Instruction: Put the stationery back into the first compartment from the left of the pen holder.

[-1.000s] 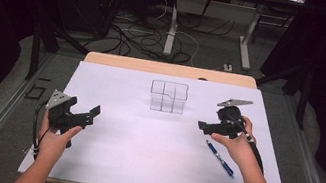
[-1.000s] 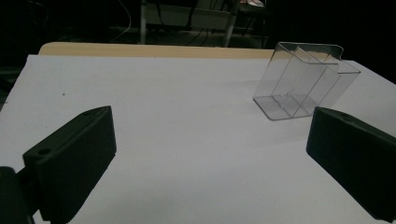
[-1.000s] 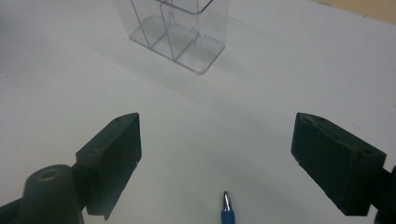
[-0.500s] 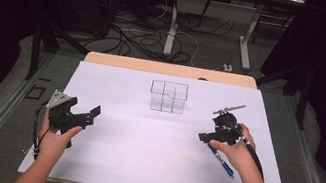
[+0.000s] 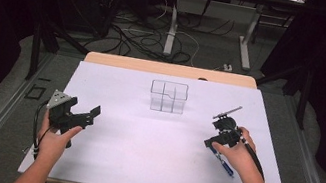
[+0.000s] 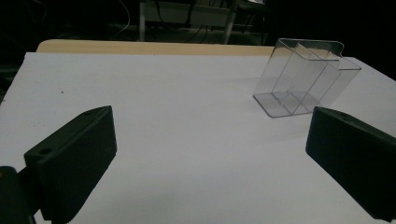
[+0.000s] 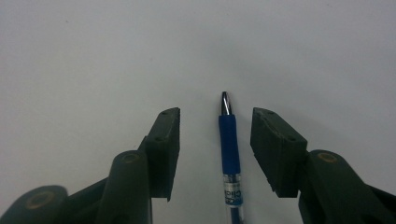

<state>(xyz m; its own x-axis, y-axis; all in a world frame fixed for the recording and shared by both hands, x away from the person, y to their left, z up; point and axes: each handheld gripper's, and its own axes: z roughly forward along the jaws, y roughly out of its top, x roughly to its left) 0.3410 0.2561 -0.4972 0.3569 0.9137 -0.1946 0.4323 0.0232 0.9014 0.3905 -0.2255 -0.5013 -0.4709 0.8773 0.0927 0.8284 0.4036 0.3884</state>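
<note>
- A person sits at a desk (image 5: pixel 103 162) covered with a white sheet and holds a two-jaw gripper in each hand.
- The right gripper (image 7: pixel 215 140) points down at a blue pen (image 7: pixel 229 154) that lies flat on the sheet near the desk's right side.
- Seen along the right gripper's own jaws, the pen lies between the two pads, its silver tip pointing away from the camera. The jaws have just been closing on it, but a gap shows on each side of the barrel, so they straddle the pen and do not yet press it.
- From above, the pen (image 5: pixel 225 166) pokes out from under the right hand (image 5: pixel 236 152), toward the near right of the desk.
- The left gripper (image 5: pixel 87 115) is held above the sheet at the near left, its jaws spread wide with nothing between them (it looks idle).
- A clear plastic organiser (image 5: pixel 168 97) with several compartments stands well apart from both grippers, at the middle of the desk's far half.
- Step in hand, as I judge it: grasping the pen.
- The next move calls for closing the jaws squarely on the barrel, then lifting without letting the pen roll or tip.
</note>
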